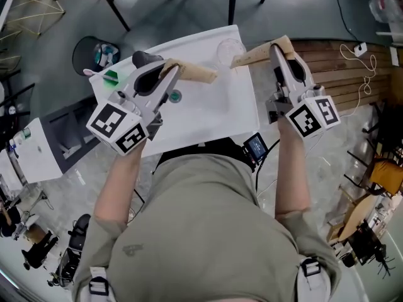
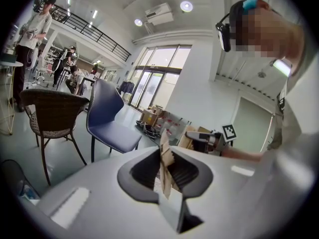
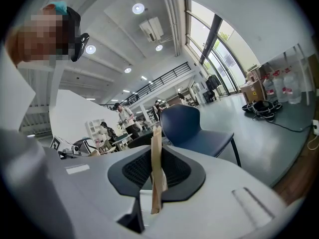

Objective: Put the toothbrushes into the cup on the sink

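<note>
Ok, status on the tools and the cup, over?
Left tool shut, empty, over the sink. Right tool shut, empty, tip beside the clear cup. Green toothbrush-like item lies at the sink's left edge. Nothing blocking the cup.

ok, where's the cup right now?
Head view: the clear cup stands at the far edge of the white sink, right of centre, close beside the tip of the right gripper.

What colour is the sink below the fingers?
White; the sink shows best in the head view.
</note>
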### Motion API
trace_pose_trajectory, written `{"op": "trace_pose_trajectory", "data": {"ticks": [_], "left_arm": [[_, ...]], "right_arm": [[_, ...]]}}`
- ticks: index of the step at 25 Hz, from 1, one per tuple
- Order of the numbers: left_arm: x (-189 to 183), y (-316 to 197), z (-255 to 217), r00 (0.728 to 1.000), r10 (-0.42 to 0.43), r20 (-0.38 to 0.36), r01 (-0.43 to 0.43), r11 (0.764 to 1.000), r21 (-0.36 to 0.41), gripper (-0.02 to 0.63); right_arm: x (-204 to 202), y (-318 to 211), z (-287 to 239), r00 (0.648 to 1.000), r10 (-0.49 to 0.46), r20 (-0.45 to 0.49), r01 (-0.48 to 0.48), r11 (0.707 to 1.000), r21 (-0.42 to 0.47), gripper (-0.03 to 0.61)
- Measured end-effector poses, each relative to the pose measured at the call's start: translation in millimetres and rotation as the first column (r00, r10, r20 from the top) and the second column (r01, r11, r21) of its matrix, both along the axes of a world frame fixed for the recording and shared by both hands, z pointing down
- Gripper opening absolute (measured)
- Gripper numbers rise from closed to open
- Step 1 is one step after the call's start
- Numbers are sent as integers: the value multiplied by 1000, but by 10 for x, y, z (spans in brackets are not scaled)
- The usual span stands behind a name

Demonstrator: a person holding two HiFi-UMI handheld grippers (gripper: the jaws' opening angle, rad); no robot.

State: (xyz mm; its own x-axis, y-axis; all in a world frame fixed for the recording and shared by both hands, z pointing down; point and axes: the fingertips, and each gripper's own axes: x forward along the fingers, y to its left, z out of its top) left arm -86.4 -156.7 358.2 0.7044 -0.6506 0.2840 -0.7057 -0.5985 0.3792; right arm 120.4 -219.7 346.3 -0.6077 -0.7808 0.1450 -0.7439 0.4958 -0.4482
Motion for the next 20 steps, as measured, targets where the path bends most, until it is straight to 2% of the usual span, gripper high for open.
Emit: {"op": "trace_pose_trajectory", "data": {"ticks": [12,20], "left_arm": [[-13,68,101,1000,-10,9,10,999,-36,43],[-47,108,130,999,-18,29,19,999,-49,43]], "right_arm": [[-56,-180,292,998,-29,-59,30,999,14,52],[-193,-191,420,989,-67,-136,74,996,49,53]]}}
